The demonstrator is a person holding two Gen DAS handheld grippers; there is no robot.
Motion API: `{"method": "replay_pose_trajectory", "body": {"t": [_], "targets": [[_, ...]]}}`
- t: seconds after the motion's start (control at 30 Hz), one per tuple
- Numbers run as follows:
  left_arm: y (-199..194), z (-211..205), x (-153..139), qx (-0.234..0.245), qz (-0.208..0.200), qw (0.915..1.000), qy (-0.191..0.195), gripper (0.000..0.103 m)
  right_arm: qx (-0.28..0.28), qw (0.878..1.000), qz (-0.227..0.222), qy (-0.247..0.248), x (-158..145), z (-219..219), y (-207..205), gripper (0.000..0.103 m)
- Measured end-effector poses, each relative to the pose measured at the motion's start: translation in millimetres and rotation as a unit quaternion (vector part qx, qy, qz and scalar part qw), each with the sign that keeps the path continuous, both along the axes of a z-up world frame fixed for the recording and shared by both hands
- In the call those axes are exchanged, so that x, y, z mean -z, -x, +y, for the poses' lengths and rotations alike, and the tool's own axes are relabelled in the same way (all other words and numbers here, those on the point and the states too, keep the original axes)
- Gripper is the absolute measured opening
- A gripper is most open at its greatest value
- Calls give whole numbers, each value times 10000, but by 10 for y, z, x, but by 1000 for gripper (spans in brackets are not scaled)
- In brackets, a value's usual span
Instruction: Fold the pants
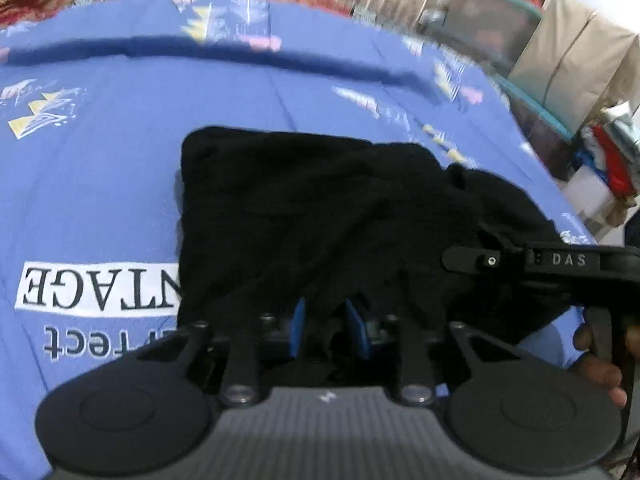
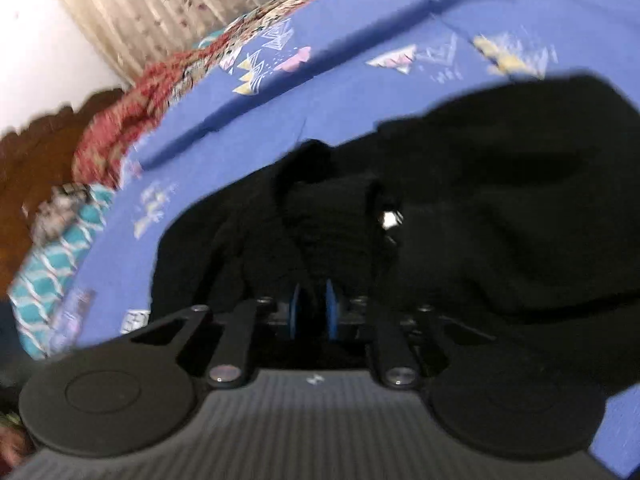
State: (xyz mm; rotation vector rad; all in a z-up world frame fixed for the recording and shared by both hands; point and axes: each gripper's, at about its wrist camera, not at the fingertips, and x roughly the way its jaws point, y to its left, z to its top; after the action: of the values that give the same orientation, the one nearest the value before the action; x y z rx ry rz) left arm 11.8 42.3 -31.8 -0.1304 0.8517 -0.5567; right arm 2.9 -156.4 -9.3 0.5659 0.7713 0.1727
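Observation:
The black pants (image 1: 320, 216) lie bunched on a blue printed bedsheet (image 1: 120, 160). My left gripper (image 1: 326, 320) has its blue fingers (image 1: 298, 320) close together with black fabric pinched between them at the near edge of the pants. My right gripper shows in the left wrist view (image 1: 480, 236) as a black tool coming in from the right onto the same pants. In the right wrist view the pants (image 2: 500, 208) fill the middle and right, and my right gripper (image 2: 314, 304) has its blue fingers (image 2: 332, 312) closed on a fold of the fabric.
The bedsheet (image 2: 320, 60) has white lettering (image 1: 96, 292) at the left. A red patterned blanket (image 2: 132, 120) and a teal cloth (image 2: 44, 280) lie at the bed's edge. Curtains (image 2: 160, 0) hang behind. Storage boxes and clothes (image 1: 600, 152) stand at the right.

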Motion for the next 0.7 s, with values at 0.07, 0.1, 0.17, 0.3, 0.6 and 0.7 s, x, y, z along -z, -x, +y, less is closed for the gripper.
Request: {"method": "replay_pose_trajectory", "body": {"t": [0.07, 0.1, 0.17, 0.3, 0.6, 0.7], "targets": [[7, 32, 4, -52, 42, 10000, 68, 24, 3, 9999, -26, -99, 3, -23, 36, 15], [-11, 38, 0, -78, 85, 9999, 97, 24, 10, 9999, -27, -97, -6, -5, 47, 15], [-27, 36, 1, -89, 115, 9999, 93, 24, 35, 10000, -22, -73, -12, 17, 40, 15], [-22, -7, 8, -96, 51, 9999, 17, 25, 49, 10000, -46, -69, -7, 42, 87, 15], [-8, 9, 7, -132, 51, 9999, 33, 25, 122, 9995, -12, -295, 34, -50, 93, 15], [-9, 19, 12, -138, 59, 9999, 61, 25, 126, 9995, -16, -277, 26, -39, 98, 15]]}}
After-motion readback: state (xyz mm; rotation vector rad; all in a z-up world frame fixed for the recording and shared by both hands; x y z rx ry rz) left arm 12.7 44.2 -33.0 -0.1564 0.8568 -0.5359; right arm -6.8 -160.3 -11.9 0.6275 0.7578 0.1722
